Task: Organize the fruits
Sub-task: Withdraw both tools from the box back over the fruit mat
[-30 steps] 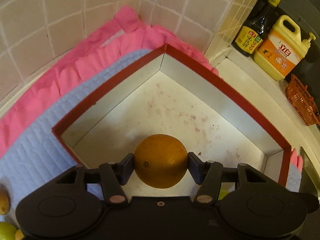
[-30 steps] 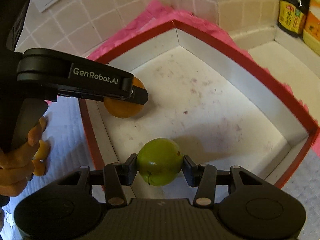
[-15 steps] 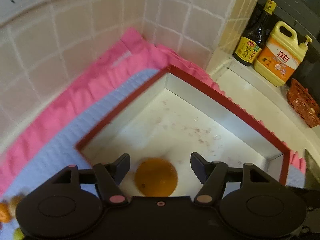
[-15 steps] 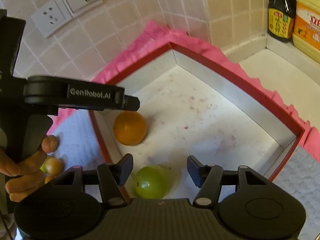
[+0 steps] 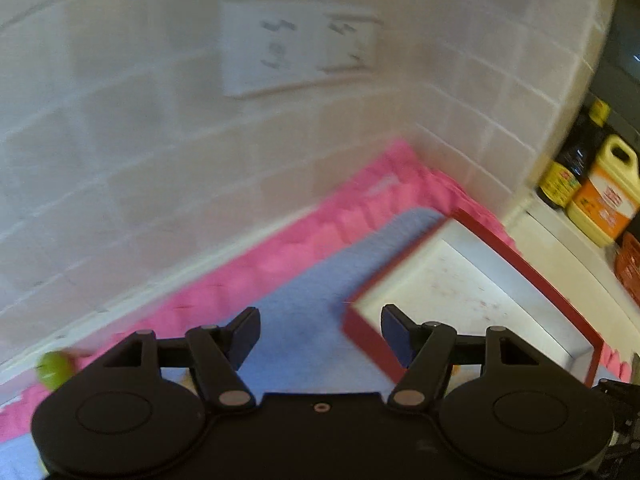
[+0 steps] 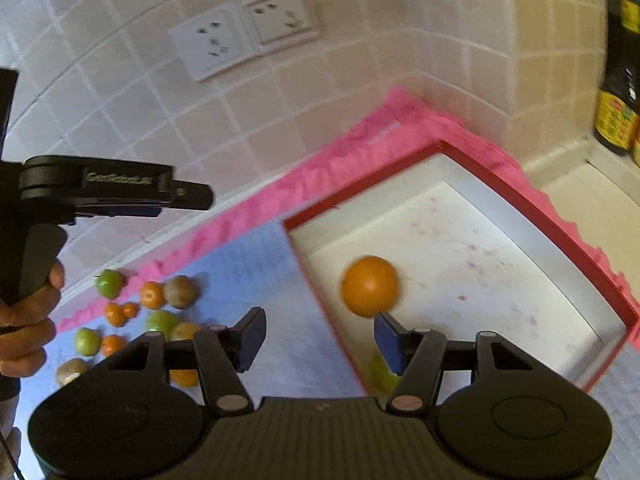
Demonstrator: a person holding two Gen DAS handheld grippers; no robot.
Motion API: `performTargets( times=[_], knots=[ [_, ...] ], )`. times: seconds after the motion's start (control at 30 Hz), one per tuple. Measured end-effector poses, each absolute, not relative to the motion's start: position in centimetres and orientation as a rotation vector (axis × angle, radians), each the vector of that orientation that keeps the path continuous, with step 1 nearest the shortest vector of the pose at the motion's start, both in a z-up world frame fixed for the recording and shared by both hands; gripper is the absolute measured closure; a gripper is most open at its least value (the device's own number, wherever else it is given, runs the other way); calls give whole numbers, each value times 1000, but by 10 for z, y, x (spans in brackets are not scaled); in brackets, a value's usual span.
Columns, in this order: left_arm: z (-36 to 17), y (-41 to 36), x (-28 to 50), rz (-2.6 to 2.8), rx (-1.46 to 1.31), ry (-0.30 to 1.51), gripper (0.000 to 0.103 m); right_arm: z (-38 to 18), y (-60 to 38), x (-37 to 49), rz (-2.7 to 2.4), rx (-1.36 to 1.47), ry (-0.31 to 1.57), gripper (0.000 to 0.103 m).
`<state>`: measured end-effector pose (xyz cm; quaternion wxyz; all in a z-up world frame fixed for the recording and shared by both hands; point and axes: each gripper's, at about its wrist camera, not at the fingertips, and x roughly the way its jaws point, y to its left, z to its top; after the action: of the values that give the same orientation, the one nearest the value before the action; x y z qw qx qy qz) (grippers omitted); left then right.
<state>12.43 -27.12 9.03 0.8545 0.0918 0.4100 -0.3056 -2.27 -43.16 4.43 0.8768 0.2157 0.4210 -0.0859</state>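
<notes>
- Tongs first: the right gripper (image 6: 320,338) stands with its jaws apart and nothing between them, above the blue mat (image 6: 256,264) at the near-left wall of the red-rimmed tray (image 6: 532,208).
- The left gripper (image 5: 318,334) is likewise spread and empty in its own view; from the right wrist camera it appears at nine o'clock (image 6: 188,196), held by a hand (image 6: 28,320) and raised in front of the tiled wall.
- Loose fruit (image 6: 152,312), the work left to do, lies on the mat at about eight to nine o'clock of the right gripper: small oranges, green fruits and brownish ones in a scattered cluster, below the left gripper.
- The fruits are round, so no long axis governs the approach; the left gripper looks the nearer of the two to the cluster.
- A green fruit (image 5: 54,368) shows at eight o'clock in the blurred left wrist view, near the pink cloth (image 5: 280,264).
- Tray contents: one orange (image 6: 370,286) rests on the stained white floor at about one o'clock of the right gripper, near the left wall, and a green fruit (image 6: 382,374) sits partly hidden behind the right-hand finger, close to the near corner.
- The rest of the tray is bare.
- Bottles (image 5: 600,196) stand on the counter at three o'clock, well apart from the tray.
</notes>
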Motion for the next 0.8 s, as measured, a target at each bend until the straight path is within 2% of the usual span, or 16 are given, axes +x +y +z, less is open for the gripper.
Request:
performTargets(
  times=[0.33, 0.53, 0.8],
  knots=[
    [116, -131, 129, -426, 122, 821, 24, 72, -369, 12, -2, 415, 859, 41],
    [102, -44, 126, -289, 65, 863, 24, 66, -324, 32, 98, 404, 897, 41],
    [65, 26, 110, -200, 24, 927, 24, 36, -283, 50, 181, 414, 973, 41]
  ],
)
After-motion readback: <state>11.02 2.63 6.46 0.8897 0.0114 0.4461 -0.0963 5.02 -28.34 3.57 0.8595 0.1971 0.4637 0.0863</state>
